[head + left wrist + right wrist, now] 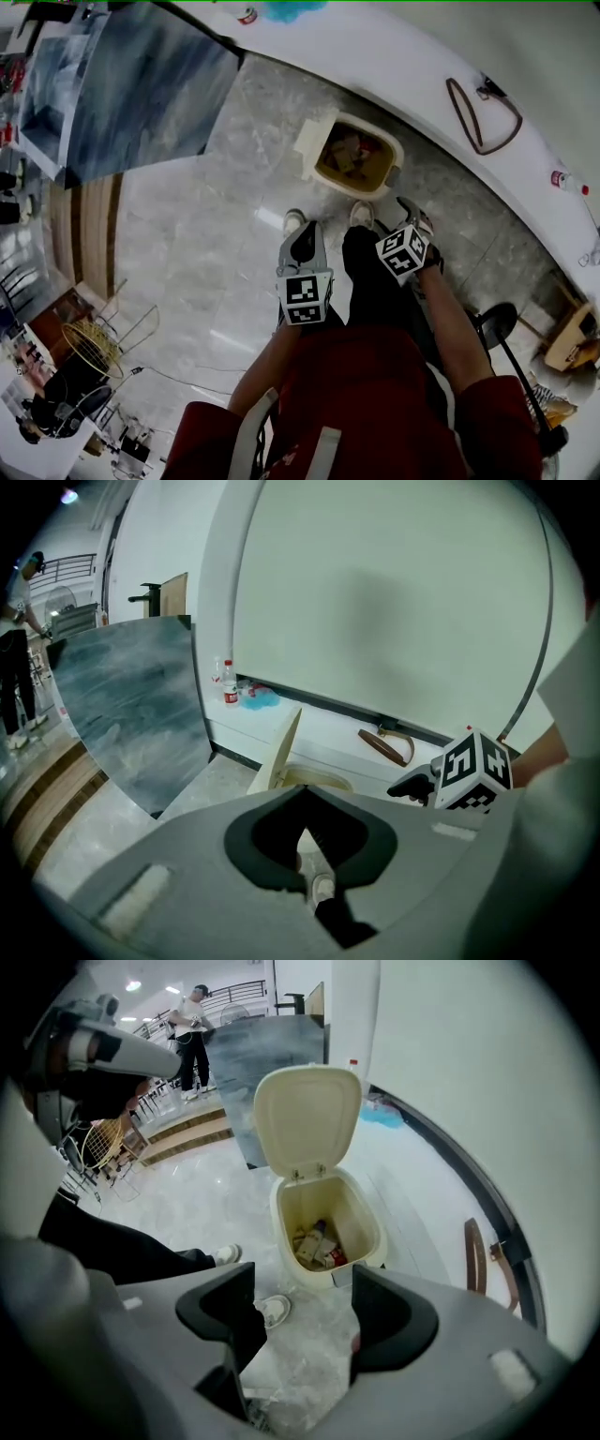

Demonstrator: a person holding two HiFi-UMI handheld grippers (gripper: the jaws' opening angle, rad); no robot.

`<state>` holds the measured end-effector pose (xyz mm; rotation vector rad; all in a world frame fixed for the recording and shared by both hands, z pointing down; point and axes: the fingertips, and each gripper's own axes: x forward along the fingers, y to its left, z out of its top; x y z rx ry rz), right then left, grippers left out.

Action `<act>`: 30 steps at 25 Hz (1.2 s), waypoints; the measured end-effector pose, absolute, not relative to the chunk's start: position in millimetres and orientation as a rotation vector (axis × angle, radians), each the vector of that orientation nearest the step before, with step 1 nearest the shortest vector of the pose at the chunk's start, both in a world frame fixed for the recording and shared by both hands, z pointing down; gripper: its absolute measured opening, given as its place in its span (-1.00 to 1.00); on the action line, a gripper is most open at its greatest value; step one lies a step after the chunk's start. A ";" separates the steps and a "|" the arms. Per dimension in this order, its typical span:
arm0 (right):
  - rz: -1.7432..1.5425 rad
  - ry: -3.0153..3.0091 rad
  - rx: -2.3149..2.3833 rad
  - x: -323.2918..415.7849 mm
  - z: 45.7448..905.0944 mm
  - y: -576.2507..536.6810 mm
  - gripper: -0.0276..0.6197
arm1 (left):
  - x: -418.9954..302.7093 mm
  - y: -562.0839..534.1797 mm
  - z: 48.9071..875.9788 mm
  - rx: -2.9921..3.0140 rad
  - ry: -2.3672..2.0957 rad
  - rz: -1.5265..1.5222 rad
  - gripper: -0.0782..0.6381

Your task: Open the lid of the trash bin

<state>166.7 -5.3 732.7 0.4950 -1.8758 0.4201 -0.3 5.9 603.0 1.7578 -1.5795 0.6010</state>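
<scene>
The cream trash bin (371,182) stands on the floor by the white ledge, with its lid (313,142) raised. In the right gripper view the lid (309,1117) stands upright behind the bin (373,1232), which holds some rubbish. My right gripper (300,1326) hovers in front of the bin with a crumpled clear plastic piece (314,1363) filling the gap between its jaws. My left gripper (314,878) is shut and holds nothing, and it points towards the lid (281,752). Seen from the head view, both the left gripper (302,246) and the right gripper (415,217) hang just short of the bin.
A large grey panel (141,84) leans to the left of the bin. On the white ledge (403,66) behind it lie a brown strap (483,117) and a bottle (248,15). My shoes (293,221) stand close to the bin. A wire basket (92,347) sits at the far left.
</scene>
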 end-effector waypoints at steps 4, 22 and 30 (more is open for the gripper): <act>0.455 -1.898 0.590 162.7 686.9 -3.7 0.06 | -10.2 3.4 574.2 1.834 -1.572 0.593 -0.77; 0.424 -2.125 1.217 104.0 471.9 -20.7 0.03 | -82.3 -36.8 420.5 2.192 -1.605 0.381 -0.77; 0.211 -2.219 1.575 107.2 356.6 -46.7 0.00 | -104.5 -57.9 333.5 2.423 -1.640 0.244 -0.77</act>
